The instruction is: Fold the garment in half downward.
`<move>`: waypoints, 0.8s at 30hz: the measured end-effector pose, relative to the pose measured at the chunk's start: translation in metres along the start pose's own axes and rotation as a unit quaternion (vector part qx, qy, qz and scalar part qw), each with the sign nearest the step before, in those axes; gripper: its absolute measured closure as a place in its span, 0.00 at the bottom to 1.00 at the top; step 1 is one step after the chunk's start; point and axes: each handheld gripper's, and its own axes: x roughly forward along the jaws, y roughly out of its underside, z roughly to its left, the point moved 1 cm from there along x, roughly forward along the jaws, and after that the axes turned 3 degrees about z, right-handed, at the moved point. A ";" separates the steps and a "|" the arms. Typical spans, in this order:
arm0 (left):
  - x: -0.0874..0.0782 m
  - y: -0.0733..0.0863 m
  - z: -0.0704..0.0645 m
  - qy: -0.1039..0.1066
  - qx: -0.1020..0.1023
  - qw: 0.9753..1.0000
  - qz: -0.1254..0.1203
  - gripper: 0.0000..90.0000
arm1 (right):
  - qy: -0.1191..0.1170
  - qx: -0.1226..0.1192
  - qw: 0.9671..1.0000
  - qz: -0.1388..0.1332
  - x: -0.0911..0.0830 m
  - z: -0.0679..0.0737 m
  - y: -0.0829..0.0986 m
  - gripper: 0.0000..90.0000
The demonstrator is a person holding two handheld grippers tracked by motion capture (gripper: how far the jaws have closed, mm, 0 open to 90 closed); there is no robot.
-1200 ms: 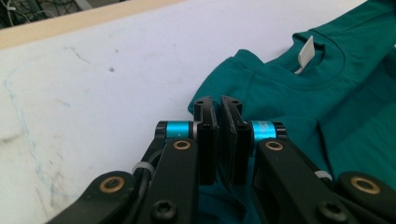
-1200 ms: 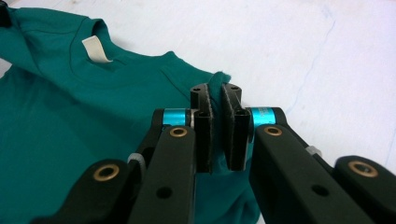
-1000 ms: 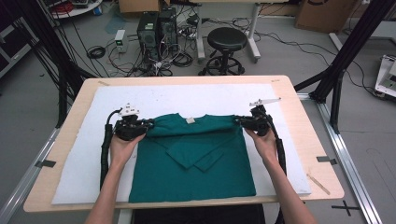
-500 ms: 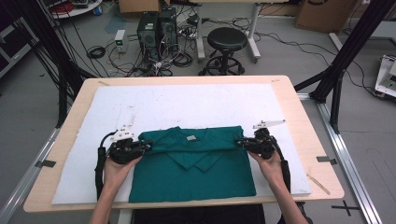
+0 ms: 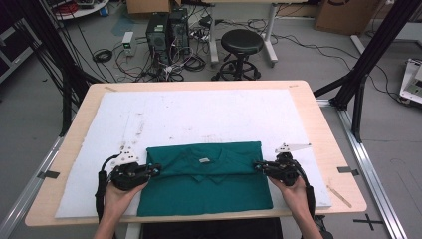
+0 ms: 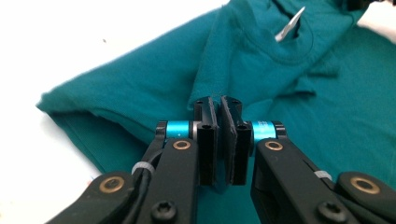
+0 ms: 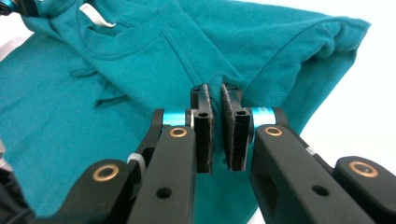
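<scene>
One teal T-shirt [image 5: 209, 184] lies lower centre; left gripper [image 5: 158, 171] and right gripper [image 5: 256, 166] each clench its folded edge.

left gripper [image 6: 219, 105] fills the bottom half of the left gripper view, black jaws nearly together with a thin fold of the teal shirt [image 6: 140, 100] pinched between the pads [image 6: 205, 140]. cyan barrels either side of the pads, brass rivets on the arms, white zip tie [image 6: 142, 166] on the left arm. shirt lies on a white mat [image 6: 70, 42]; a folded edge runs out to the left and ends in a rounded corner on the mat. collar [image 6: 285, 49] sits far right, ribbed neckline visible, white tag [image 6: 289, 23] sticking up inside it. cloth right of the jaws is flat, with a few creases below the collar.
</scene>
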 end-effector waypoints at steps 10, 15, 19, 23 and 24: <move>-0.004 -0.009 0.006 0.014 -0.029 0.999 -0.031 0.65 | -0.010 0.010 1.000 0.001 0.002 0.003 -0.002 0.62; 0.003 -0.031 0.008 0.022 -0.025 0.999 -0.029 0.62 | -0.013 -0.007 1.000 0.009 0.010 0.009 -0.023 0.55; 0.021 -0.037 0.012 0.025 -0.040 0.999 -0.003 0.60 | -0.002 -0.020 0.999 0.032 0.023 0.010 -0.037 0.54; 0.037 -0.034 0.012 0.024 -0.034 0.998 0.036 0.64 | 0.024 -0.016 0.998 0.061 0.038 0.005 -0.037 0.56; 0.039 -0.033 0.011 0.021 -0.027 0.998 0.046 0.67 | 0.023 -0.011 0.998 0.065 0.040 0.004 -0.035 0.59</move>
